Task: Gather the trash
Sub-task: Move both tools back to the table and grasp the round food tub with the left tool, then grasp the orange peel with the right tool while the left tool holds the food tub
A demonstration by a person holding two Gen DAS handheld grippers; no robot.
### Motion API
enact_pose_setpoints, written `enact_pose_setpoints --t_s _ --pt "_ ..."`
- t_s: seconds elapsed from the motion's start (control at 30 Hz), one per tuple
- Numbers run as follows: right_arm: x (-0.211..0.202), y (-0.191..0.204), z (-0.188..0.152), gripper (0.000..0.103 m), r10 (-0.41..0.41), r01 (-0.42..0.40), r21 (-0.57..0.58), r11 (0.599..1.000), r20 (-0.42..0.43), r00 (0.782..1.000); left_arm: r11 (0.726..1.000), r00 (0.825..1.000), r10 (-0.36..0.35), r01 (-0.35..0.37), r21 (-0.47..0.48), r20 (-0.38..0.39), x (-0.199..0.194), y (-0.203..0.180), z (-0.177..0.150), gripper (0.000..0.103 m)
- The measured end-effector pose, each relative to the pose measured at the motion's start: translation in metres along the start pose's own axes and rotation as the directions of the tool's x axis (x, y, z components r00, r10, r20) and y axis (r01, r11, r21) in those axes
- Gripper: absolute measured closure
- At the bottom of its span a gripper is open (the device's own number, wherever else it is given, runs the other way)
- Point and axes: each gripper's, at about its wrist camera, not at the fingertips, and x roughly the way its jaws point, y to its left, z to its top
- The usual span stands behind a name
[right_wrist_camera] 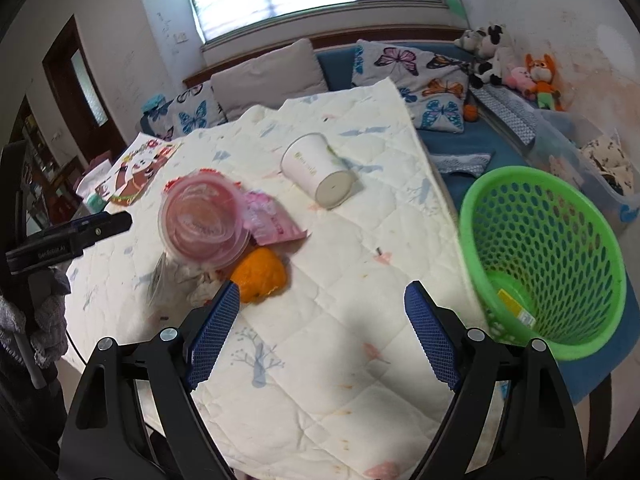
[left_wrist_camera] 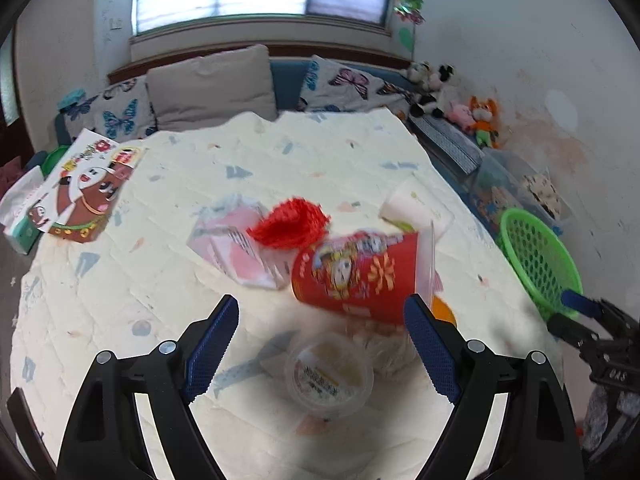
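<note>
Progress: early, by my judgement; the green basket (right_wrist_camera: 560, 240) holds only a yellow scrap (right_wrist_camera: 516, 306) at its bottom, and most of the trash is on the quilted table (right_wrist_camera: 340, 360).
Basket: off the table's right edge, just beside it, tilted with its mouth toward the right camera.
Left gripper (left_wrist_camera: 322, 344): jaws wide apart, holding nothing, above a small clear tub (left_wrist_camera: 330, 376) that sits between the fingers in view; whether it touches the tub I cannot tell.
Right gripper (right_wrist_camera: 322, 330): spread open and empty, over bare quilt, between the trash pile and the basket.
Left to collect: red cup (left_wrist_camera: 356, 276) on its side, red pompom (left_wrist_camera: 292, 222), pink packet (left_wrist_camera: 236, 248), white cup (right_wrist_camera: 318, 170) on its side, orange peel (right_wrist_camera: 260, 274), the clear tub and some crumpled wrap beside it.
Pile: red cup, pompom, packet and peel lie touching or just beside one another; the white cup lies a little apart, nearer the basket.
Next, as I judge: the tub looks like the left gripper's target; the peel is nearest the right.
</note>
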Motion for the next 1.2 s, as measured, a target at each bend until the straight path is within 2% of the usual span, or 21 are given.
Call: enact_pose_setpoints --t_s 0.13,0.33,0.43,0.6,0.7,0.77,0.83,0.87,1.03,1.2 --pt "0.005 0.005 -0.004 0.019 0.013 -0.013 -0.008 1.000 -0.017 1.000 0.998 0.999 -0.027 0.029 0.052 -0.038 0.009 -0.003 -0.014 0.015" --pt "0.011 0.013 -0.010 0.019 0.024 -0.025 -0.029 0.999 -0.042 0.999 0.991 0.996 -0.018 0.029 0.129 -0.086 0.027 -0.003 -0.033 0.012" --pt "0.013 0.018 -0.013 0.019 0.030 -0.032 -0.037 0.999 -0.051 0.998 0.993 0.991 -0.020 0.035 0.115 -0.130 0.040 0.001 -0.037 0.012" --pt "0.016 0.023 -0.014 0.019 0.035 -0.038 -0.050 0.998 -0.061 0.998 0.993 0.986 -0.052 0.068 0.093 -0.160 0.053 0.004 -0.042 0.012" --pt "0.018 0.028 -0.015 0.019 0.039 -0.043 -0.056 0.997 -0.067 0.997 0.993 0.983 -0.082 0.095 0.068 -0.166 0.059 0.006 -0.042 0.020" --pt "0.020 0.031 -0.017 0.019 0.049 -0.053 -0.061 0.997 -0.073 0.996 0.992 0.981 -0.096 0.108 0.062 -0.171 0.061 0.005 -0.042 0.029" --pt "0.021 0.035 -0.018 0.019 0.052 -0.057 -0.067 0.996 -0.075 0.996 0.991 0.980 -0.103 0.115 0.064 -0.171 0.062 0.004 -0.044 0.032" --pt "0.022 0.037 -0.019 0.019 0.056 -0.062 -0.069 0.996 -0.078 0.995 0.991 0.980 -0.106 0.118 0.064 -0.169 0.062 0.004 -0.046 0.038" --pt "0.027 0.047 -0.023 0.019 0.080 -0.086 -0.071 0.994 -0.087 0.993 0.993 0.983 -0.102 0.110 0.050 -0.151 0.054 0.005 -0.049 0.040" --pt "0.038 0.054 -0.023 0.025 0.093 -0.100 -0.074 0.992 -0.094 0.991 0.995 0.990 -0.090 0.095 0.042 -0.111 0.033 0.009 -0.049 0.040"
